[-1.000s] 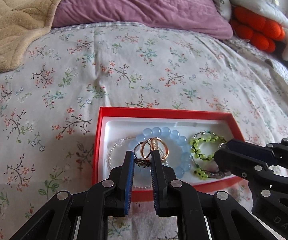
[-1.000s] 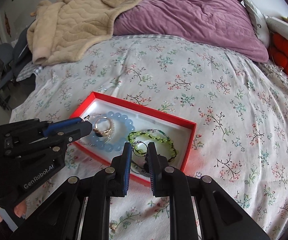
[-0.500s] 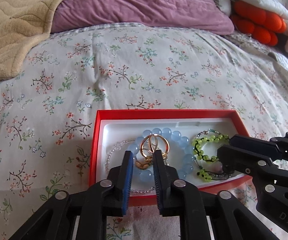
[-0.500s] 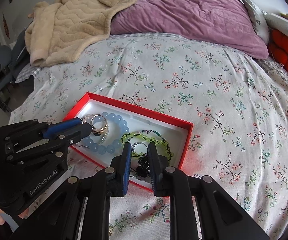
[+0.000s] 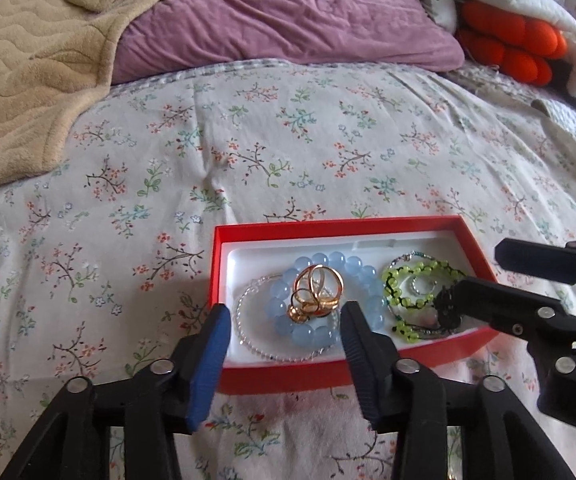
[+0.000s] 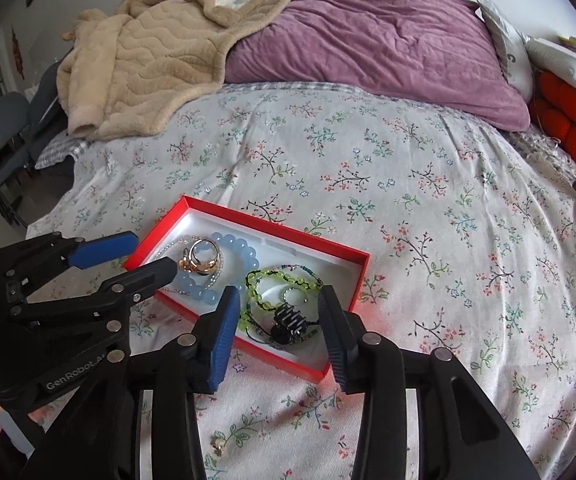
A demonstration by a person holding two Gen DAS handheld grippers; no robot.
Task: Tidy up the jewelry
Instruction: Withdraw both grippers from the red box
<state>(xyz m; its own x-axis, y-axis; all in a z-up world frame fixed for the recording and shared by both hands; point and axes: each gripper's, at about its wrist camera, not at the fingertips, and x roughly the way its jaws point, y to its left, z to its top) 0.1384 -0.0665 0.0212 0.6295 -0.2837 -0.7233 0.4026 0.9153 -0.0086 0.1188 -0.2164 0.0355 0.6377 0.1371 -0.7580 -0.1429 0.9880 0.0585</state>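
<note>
A red box (image 5: 272,376) with a white lining lies on the flowered bedspread. In it are a blue bead bracelet (image 5: 351,264), gold rings (image 5: 317,292) on top of that, a clear bead bracelet (image 5: 244,320) and a green bead bracelet (image 5: 407,276). My left gripper (image 5: 286,312) hovers at the box's near edge. Its jaws are opening and the gold rings lie loose between them, untouched. My right gripper (image 6: 279,294) hangs over the box's other end (image 6: 272,226), jaws opening too. A black hair clip (image 6: 289,320) and a small silver ring (image 6: 293,296) rest below them.
A small gold piece (image 6: 219,444) lies on the bedspread in front of the box. A beige blanket (image 6: 148,60), a purple pillow (image 6: 367,40) and an orange cushion (image 6: 567,120) are at the head of the bed. Grey chairs (image 6: 4,128) stand beyond the left edge.
Both grippers have gone from nearly shut to wide apart. The gold rings left the left gripper's fingers and the black clip left the right gripper's; both now lie in the box.
</note>
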